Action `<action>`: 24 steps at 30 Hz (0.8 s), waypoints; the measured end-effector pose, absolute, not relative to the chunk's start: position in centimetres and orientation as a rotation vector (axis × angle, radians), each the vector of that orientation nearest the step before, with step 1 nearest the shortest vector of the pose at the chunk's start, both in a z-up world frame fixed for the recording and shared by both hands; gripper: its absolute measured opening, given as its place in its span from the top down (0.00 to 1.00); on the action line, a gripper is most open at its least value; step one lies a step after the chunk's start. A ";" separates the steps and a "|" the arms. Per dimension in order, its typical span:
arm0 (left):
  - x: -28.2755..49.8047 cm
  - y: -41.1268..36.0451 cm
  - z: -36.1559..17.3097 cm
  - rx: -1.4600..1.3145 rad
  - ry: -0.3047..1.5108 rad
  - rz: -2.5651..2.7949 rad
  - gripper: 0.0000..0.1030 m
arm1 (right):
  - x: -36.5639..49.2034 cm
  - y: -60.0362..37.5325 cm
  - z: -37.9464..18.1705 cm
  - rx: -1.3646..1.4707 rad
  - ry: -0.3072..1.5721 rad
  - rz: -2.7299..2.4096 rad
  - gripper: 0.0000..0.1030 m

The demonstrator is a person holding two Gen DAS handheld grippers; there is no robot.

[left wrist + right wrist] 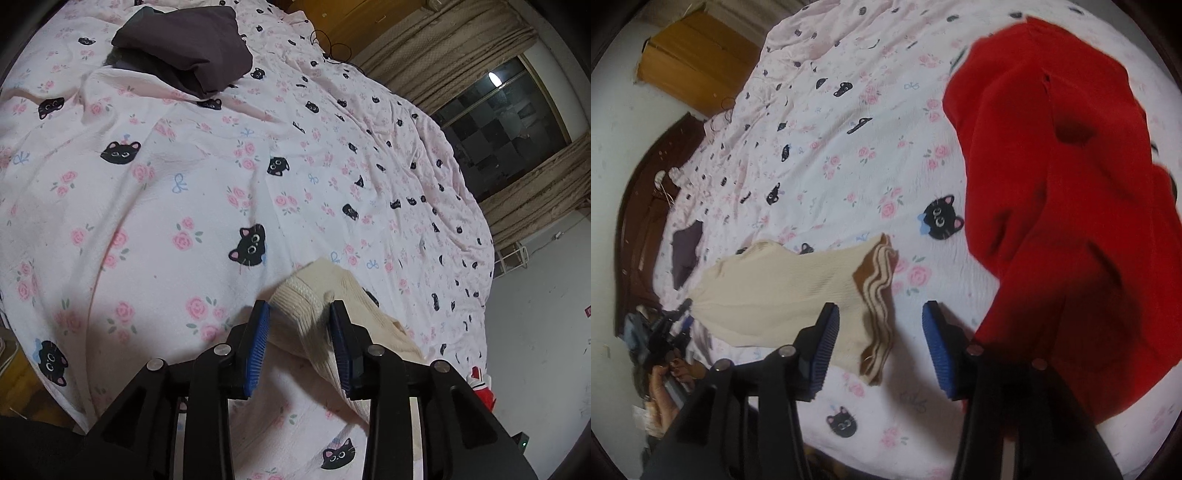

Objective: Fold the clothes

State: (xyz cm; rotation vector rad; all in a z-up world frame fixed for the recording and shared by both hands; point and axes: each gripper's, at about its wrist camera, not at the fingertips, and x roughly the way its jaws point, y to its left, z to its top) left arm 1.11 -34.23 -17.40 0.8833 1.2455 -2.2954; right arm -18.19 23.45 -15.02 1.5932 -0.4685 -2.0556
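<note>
Nearest item: we are holding the left claw (300, 314) low over the bed, its blue pads (257, 345) standing apart on either side of a cream knit sweater (325, 314); the ribbed fabric is running between them, but we cannot tell whether the pads are actually pinching it. Next item: we are holding the right claw (881, 315) spread wide, gripping nothing, with the sweater's brown-striped hem (877, 291) lying between and just ahead of its fingers. The sweater (775, 291) is stretching across the bedsheet (849, 166), which is white with pink roses and black cat faces. Just beside the right finger, a red garment (1063, 221) is lying heaped on the sheet. Further off, a dark purple folded garment (188, 48) is resting near the head of the bed. Farthest, beige curtains (443, 48) are framing a dark window (506, 129), and a wooden cabinet (698, 62) is standing against the wall.
</note>
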 end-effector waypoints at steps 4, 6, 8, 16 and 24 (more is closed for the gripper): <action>1.3 -35.1 -16.9 0.875 1.241 -2.290 0.71 | -17.4 23.4 -15.6 1.612 -0.537 -2.031 0.51; 1.4 -35.5 -16.7 0.872 1.239 -2.287 0.71 | -17.0 23.4 -15.9 1.621 -0.571 -2.018 0.51; 1.5 -35.9 -16.4 0.868 1.237 -2.284 0.71 | -16.6 23.4 -16.1 1.629 -0.606 -2.004 0.51; 0.8 -36.0 -16.2 0.954 1.210 -2.322 0.71 | -15.6 23.1 -17.2 1.651 -0.706 -1.942 0.49; 2.4 -36.0 -19.0 0.892 1.609 -2.279 0.71 | -15.7 22.5 -18.7 1.651 -0.822 -1.851 0.45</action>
